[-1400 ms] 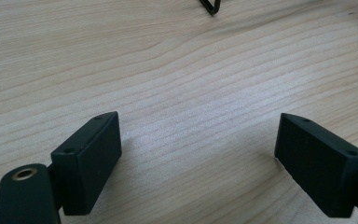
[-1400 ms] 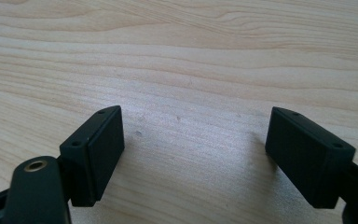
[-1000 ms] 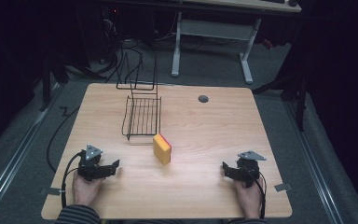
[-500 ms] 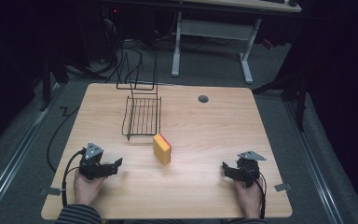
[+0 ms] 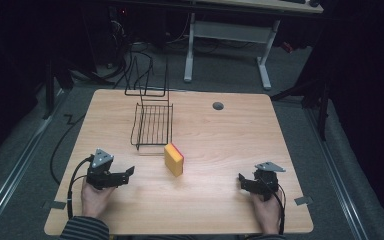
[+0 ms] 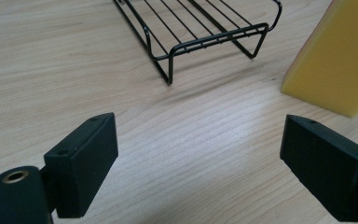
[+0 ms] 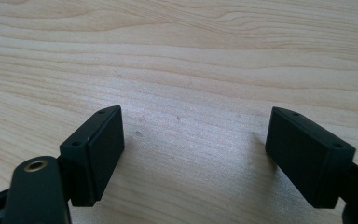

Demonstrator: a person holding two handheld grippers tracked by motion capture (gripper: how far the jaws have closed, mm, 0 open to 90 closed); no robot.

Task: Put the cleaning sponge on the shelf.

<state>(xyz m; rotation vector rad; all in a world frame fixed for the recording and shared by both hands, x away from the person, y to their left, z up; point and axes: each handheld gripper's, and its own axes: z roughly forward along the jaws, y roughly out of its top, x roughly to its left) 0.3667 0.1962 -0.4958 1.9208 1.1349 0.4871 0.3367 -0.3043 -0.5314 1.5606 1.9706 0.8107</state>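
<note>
A yellow sponge [image 5: 173, 159] with a pink back stands on edge near the middle of the wooden table [image 5: 220, 135]; its yellow face [image 6: 336, 60] fills the upper right of the left gripper view. A black wire rack [image 5: 152, 125] sits just behind it, with its front end [image 6: 205, 37] ahead of the left jaws. My left gripper [image 5: 128, 173] is held at the front left, pointing toward the sponge, a short way from it. Its jaws have just been opening and nothing is between them [image 6: 198, 158]. My right gripper [image 5: 241, 179] rests at the front right, open over bare wood [image 7: 193, 149].
A grey grommet [image 5: 218, 105] is set in the table's far edge. A taller wire stand [image 5: 147, 77] rises behind the rack. Desk legs and cables stand on the dark floor beyond the table. Cables trail from both grippers off the front edge.
The left gripper has risen slightly and its jaws have spread wider. The right gripper, sponge and rack have not moved.
</note>
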